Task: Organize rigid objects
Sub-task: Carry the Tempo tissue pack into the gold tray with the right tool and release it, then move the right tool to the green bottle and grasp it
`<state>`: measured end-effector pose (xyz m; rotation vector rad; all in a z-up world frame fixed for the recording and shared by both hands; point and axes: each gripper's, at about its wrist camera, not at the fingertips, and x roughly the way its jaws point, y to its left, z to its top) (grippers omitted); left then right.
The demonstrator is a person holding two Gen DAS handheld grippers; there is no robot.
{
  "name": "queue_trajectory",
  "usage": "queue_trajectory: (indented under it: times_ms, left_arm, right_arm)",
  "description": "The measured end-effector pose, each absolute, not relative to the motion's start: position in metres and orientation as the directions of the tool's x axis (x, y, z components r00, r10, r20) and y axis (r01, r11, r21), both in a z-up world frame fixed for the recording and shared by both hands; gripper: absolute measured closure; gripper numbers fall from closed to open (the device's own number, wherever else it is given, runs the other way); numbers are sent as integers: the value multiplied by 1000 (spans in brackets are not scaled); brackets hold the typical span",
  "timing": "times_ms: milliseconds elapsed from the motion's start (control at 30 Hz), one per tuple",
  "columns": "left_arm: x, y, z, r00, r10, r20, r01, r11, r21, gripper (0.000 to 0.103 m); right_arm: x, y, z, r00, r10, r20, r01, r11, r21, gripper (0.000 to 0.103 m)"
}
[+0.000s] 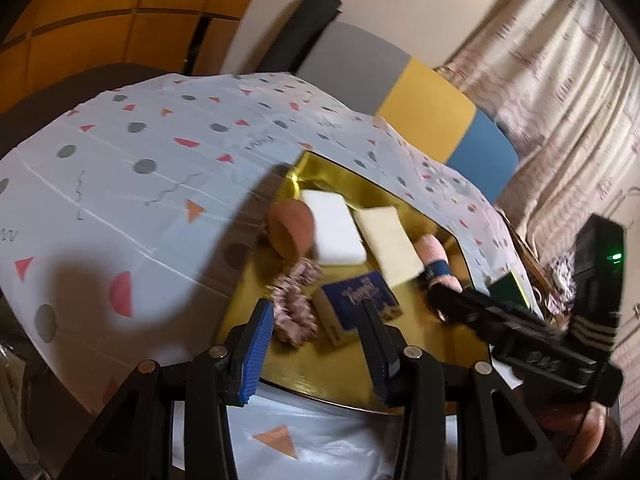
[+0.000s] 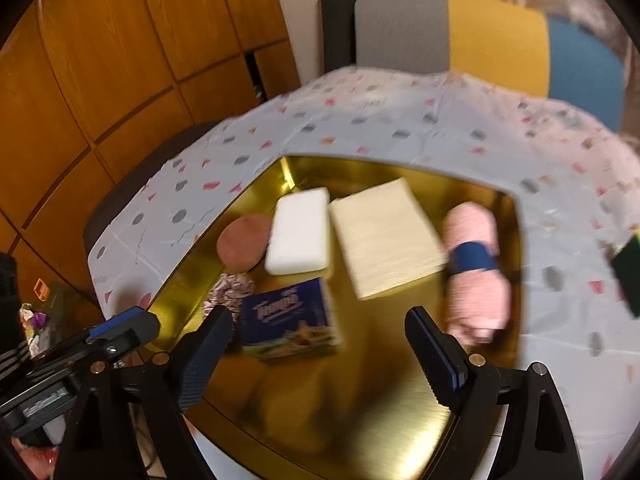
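Observation:
A gold tray (image 2: 360, 400) lies on the patterned tablecloth; it also shows in the left wrist view (image 1: 304, 376). On it are a blue Tempo tissue pack (image 2: 292, 320) (image 1: 356, 304), a white block (image 2: 298, 236) (image 1: 336, 228), a cream pad (image 2: 384, 236) (image 1: 388, 248), a brown round sponge (image 2: 242, 244) (image 1: 290, 228), a pink scrunchie (image 2: 228, 292) (image 1: 294, 304) and a pink roll with a blue band (image 2: 474, 268) (image 1: 434, 262). My left gripper (image 1: 316, 320) is open and empty above the tray's near edge. My right gripper (image 2: 320, 324) is open and empty above the tray.
A green and yellow sponge (image 2: 630, 276) lies on the cloth right of the tray. A grey, yellow and blue chair back (image 2: 480, 40) stands behind the table. Wooden cabinets (image 2: 100, 80) are on the left. The right gripper's body (image 1: 520, 332) crosses the left view.

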<state>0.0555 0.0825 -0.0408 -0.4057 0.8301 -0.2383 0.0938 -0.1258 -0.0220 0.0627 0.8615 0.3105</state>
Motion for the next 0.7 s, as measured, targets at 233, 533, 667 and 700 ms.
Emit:
queue_trajectory:
  times_ms: [233, 533, 667, 700]
  left_arm:
    - [50, 50, -41, 620, -413, -667, 135, 894, -428, 60]
    - [42, -14, -35, 532, -507, -678, 299, 862, -410, 60]
    - [40, -47, -31, 490, -541, -684, 365, 840, -402, 59]
    - [40, -54, -31, 480, -546, -687, 378, 835, -399, 59]
  right_arm:
    - [67, -180, -1, 694, 206, -690, -156, 978, 136, 14]
    - [39, -277, -24, 688, 67, -722, 47, 989, 137, 14]
    - [23, -319, -47, 656, 14, -755, 139, 980, 139, 14]
    - [18, -331, -53, 646, 4, -763, 165, 976, 145, 14]
